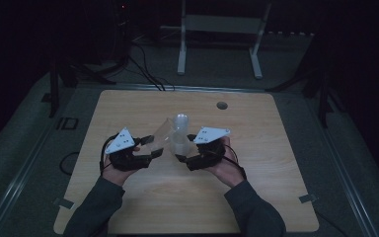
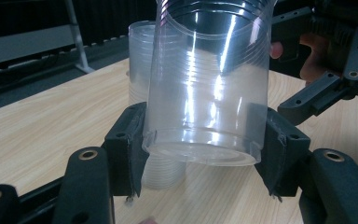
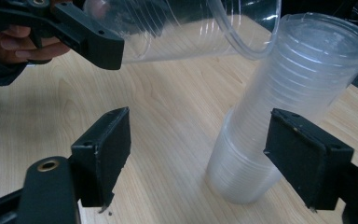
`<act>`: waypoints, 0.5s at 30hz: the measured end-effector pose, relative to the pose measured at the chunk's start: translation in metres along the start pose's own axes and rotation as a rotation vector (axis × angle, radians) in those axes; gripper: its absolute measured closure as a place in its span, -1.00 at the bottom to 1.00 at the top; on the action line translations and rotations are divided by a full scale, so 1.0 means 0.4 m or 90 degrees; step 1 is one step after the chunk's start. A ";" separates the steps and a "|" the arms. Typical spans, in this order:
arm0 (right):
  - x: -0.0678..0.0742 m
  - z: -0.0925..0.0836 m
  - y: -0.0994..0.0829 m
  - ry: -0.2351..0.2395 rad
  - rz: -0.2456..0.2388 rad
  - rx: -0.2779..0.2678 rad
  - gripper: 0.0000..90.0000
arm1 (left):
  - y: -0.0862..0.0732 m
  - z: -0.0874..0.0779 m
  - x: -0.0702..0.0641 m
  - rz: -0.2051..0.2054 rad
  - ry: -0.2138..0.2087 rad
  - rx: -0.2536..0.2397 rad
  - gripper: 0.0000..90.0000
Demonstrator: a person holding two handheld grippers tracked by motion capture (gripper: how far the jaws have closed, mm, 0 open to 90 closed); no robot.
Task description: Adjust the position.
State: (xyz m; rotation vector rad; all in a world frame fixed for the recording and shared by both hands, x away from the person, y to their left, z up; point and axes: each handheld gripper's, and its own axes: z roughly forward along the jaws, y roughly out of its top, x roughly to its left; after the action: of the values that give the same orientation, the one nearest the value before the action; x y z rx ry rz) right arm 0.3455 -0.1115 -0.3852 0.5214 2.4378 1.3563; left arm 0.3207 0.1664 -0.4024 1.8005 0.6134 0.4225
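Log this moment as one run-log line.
left tongs: shut on single cup, tilted | right tongs: open, beside cup stack | stack: upright on table | single cup: off table

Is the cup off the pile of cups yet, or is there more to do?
Done: one clear cup is off the stack of cups. In hand: the left gripper is shut on its base, holding it tilted in the air. The right gripper is open beside the stack. Left: putting the cup down somewhere.

held cup (image 2: 205,84): rim cut off by top edge | cup stack (image 2: 142,60): mostly hidden behind held cup
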 end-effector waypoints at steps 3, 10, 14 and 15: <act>0.001 0.001 0.001 0.001 0.002 -0.003 -0.51 | 0.000 0.000 0.000 -0.001 -0.002 -0.001 -0.08; 0.000 0.002 0.010 0.020 0.023 -0.034 -0.51 | -0.001 -0.004 0.003 -0.011 -0.020 -0.019 -0.08; -0.001 0.002 0.014 0.026 0.032 -0.046 -0.51 | -0.004 -0.005 0.004 -0.014 -0.021 -0.026 -0.08; -0.002 0.002 0.015 0.028 0.036 -0.050 -0.51 | -0.005 -0.006 0.004 -0.014 -0.020 -0.028 -0.08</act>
State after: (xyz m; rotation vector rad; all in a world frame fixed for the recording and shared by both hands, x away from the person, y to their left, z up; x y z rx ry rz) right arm 0.3476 -0.1084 -0.3804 0.5499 2.4102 1.4950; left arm 0.3203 0.1694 -0.4035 1.7538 0.5982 0.3892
